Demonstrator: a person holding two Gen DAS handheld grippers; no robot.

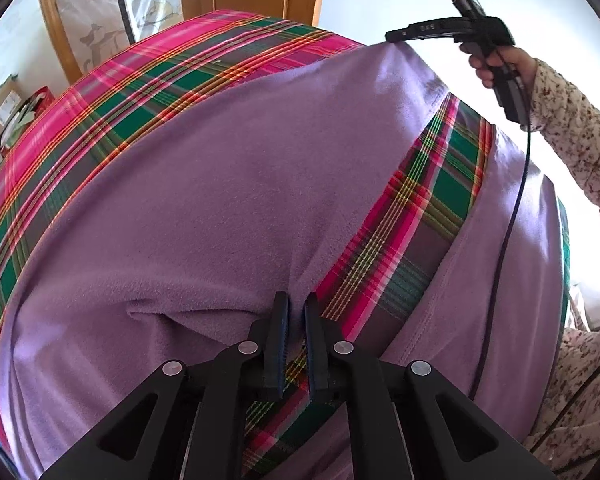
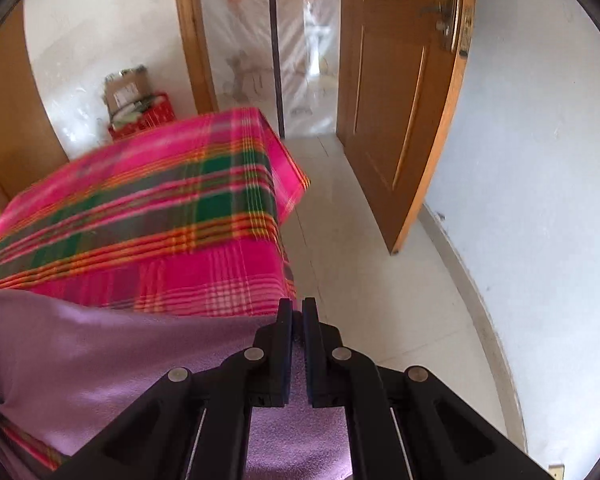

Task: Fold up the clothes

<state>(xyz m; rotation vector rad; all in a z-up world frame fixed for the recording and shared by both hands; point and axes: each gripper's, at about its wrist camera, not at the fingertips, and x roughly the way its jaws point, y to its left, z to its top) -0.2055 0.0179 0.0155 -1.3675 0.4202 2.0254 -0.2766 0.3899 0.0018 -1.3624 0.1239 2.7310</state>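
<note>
**Left wrist view.** A lilac garment (image 1: 204, 208) of soft, fleecy knit lies spread over a plaid cloth (image 1: 112, 108) in pink, green and orange that covers the surface below; it fills most of the frame from the lower left to the upper right. Its nap looks matte and a little grippy, so it should not slide readily on the plaid. It reads as light and limp: it sags into creases near the lower centre and will not hold an edge by itself. The left gripper (image 1: 296, 312) stands at the bottom centre, its jaws pressed almost together on a small ridge of the lilac fabric. At the upper right, the person's hand (image 1: 500, 64), in a floral sleeve (image 1: 572, 132), holds the right gripper (image 1: 396, 35), whose tip meets the far corner of the garment. A stitched hem (image 1: 416, 336) runs along the lower right; hems and corners are judged the best places to pinch, since there the fabric is doubled.

**Right wrist view.** The right gripper (image 2: 298, 312) shows at the bottom centre, its jaws closed on the edge of the lilac garment (image 2: 100, 360), which trails away to the lower left. Beyond lie the plaid cloth (image 2: 160, 200), a tiled floor (image 2: 360, 280) and a wooden door (image 2: 400, 80). A corner pinch this thin could slip if pulled sharply.
</note>
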